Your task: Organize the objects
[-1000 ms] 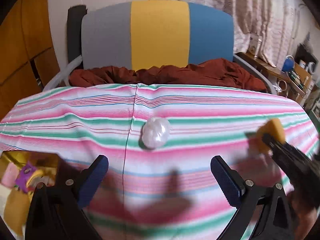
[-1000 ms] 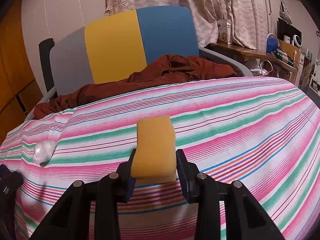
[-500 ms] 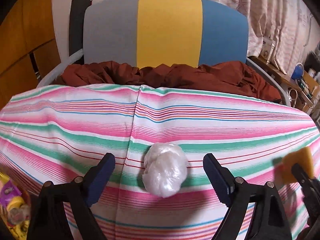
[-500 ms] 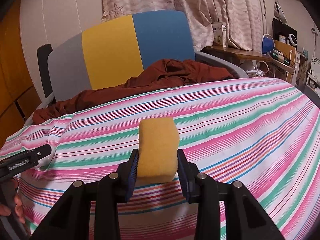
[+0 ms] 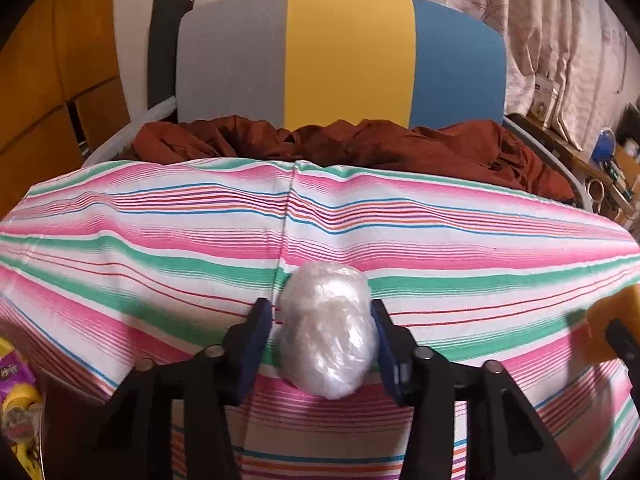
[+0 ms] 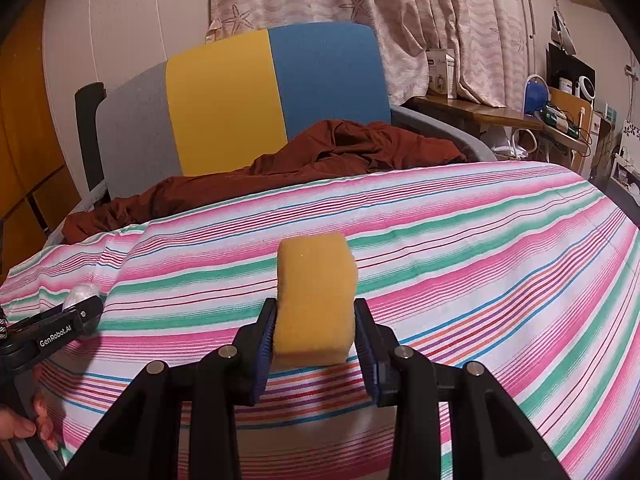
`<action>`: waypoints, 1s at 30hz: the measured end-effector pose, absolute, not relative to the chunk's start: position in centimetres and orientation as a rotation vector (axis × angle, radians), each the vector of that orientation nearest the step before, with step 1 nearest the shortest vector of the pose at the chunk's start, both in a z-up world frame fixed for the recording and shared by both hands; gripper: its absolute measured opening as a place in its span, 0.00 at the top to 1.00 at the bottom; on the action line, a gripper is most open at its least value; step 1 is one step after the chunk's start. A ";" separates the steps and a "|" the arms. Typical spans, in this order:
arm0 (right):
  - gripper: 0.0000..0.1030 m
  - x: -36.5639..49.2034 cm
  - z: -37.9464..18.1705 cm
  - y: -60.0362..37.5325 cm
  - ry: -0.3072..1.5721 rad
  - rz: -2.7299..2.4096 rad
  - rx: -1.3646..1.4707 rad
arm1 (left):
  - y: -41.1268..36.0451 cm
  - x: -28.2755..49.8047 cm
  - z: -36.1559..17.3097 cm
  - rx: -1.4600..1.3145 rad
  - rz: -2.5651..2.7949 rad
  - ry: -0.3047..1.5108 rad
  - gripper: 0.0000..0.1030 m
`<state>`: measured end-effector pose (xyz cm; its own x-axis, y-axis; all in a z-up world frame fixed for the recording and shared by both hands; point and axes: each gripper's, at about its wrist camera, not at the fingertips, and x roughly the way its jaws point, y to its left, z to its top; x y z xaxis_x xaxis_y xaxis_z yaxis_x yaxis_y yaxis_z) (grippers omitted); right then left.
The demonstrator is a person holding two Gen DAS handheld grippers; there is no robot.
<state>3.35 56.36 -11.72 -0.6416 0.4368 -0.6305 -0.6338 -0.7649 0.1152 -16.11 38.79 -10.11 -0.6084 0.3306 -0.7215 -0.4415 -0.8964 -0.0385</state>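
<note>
Two objects gripped over the striped cloth

The plastic wad is pinched by the just-closed left gripper (near the cloth's seam); the yellow sponge is clamped upright in the right gripper.

Between my left gripper's matt blue pads I see a crumpled ball of translucent white plastic film, glossy and wrinkled. It lies on the pink, green and white striped woven cloth, which looks matt, soft and finely ribbed. My right gripper has ridged blue pads on smooth matt black plastic fingers with bright metal screw heads, and they press a yellow-orange foam sponge block with a porous, rough, dull surface. Behind, a rumpled rust-brown fabric has a slight sheen. The grey, yellow and blue chair back is matt, flat-woven upholstery.
</note>
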 end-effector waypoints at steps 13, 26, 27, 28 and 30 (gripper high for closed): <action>0.65 3.7 -11.4 56.0 0.422 2.353 -0.776 | 39.7 -9.3 -8.2 -0.739 2.456 0.405 0.64; 0.65 5.2 -10.5 52.7 0.323 2.368 -0.739 | 38.5 -2.7 -7.0 -0.540 2.371 0.493 0.64; 0.65 5.4 -10.4 52.6 0.317 2.370 -0.735 | 38.2 -2.3 -6.9 -0.537 2.369 0.486 0.64; 0.65 5.6 -10.3 52.3 0.308 2.374 -0.728 | 37.9 -2.0 -6.8 -0.536 2.364 0.476 0.64; 0.65 6.0 -10.1 51.4 0.281 2.385 -0.710 | 37.2 -1.2 -6.7 -0.536 2.355 0.452 0.64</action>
